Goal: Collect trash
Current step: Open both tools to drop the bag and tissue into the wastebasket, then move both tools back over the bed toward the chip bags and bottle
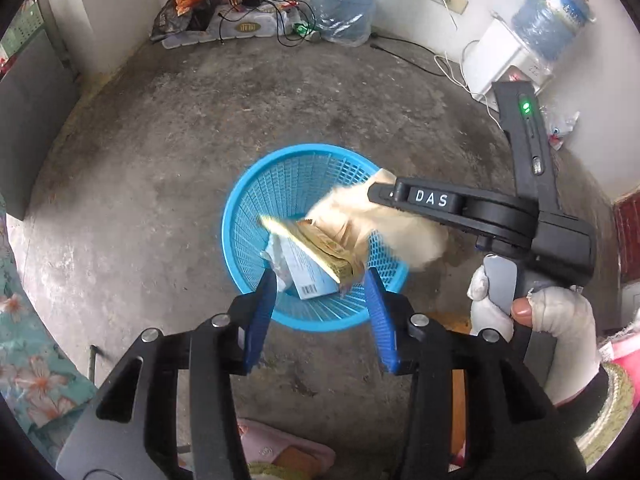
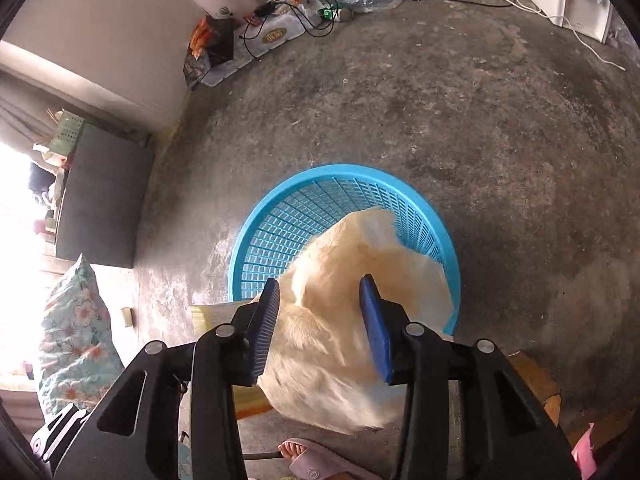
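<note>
The crumpled cream-coloured plastic bag (image 2: 352, 320) was the thing to watch. In the right wrist view it hung blurred in mid-air, its upper half over the rim of the round sky-blue plastic lattice basket (image 2: 280, 216) and its lower bulk trailing back toward the camera. It sat between the blue pads of the right gripper (image 2: 320, 300), whose jaws stood apart, and whether either pad touched it I could not tell. By the look of it, it was loose and falling.

In the left wrist view the same bag (image 1: 360, 216) spilled across the right side of the basket (image 1: 248, 200), long axis running from the rim down and inward. Beside it a flat yellow-edged packet (image 1: 316, 252) was tilted and streaked with blur just beyond the left gripper (image 1: 320, 292), a white-and-pale-blue carton with a barcode (image 1: 308, 276) beneath it among crumpled white paper. Those jaws stood apart too, empty, with the packet ahead of the tips and not between them.

Both grippers pointed steeply down at the basket on the grey concrete floor (image 1: 160, 160). The right gripper's black body (image 1: 460, 208) reached in from the right, held by a white-gloved hand (image 1: 532, 308), nearer the bag. Everything lay ahead of and below the jaws, so the next move was likely a lift clear.
</note>
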`<state>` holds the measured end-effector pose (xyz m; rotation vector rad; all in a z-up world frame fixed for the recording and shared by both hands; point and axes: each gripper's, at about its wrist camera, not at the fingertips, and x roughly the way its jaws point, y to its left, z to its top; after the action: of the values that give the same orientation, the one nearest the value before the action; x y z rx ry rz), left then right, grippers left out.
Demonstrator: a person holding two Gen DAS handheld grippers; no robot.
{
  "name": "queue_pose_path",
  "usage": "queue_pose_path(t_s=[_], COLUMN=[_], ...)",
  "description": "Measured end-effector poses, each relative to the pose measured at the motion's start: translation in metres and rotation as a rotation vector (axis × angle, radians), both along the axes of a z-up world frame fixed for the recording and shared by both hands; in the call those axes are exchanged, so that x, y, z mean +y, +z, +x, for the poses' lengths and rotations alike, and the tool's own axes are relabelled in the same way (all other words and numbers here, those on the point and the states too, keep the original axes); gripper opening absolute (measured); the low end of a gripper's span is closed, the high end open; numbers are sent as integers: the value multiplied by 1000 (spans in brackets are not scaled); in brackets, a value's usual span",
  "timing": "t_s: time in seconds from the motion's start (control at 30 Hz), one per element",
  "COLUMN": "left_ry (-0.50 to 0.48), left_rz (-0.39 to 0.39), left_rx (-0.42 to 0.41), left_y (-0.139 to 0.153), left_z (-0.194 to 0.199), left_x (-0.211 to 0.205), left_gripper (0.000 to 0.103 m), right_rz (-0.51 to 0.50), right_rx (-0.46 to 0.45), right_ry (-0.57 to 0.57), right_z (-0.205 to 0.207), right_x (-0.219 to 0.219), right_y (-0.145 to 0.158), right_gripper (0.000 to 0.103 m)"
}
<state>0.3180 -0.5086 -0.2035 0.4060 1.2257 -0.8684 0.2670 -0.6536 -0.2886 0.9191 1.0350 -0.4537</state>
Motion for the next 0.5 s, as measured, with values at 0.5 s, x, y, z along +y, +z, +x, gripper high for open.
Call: queue_pose_path(t_s=[0.5], left_ry=[76], left_rz=[-231], left_rx=[-108], left_y=[150], left_z=[-6], left_x=[116], left_gripper=[51], right_rz=[-107], right_rx=[-241], right_ry=[102], right_z=[-41], right_x=[48], right_y=[90], right_gripper=[56])
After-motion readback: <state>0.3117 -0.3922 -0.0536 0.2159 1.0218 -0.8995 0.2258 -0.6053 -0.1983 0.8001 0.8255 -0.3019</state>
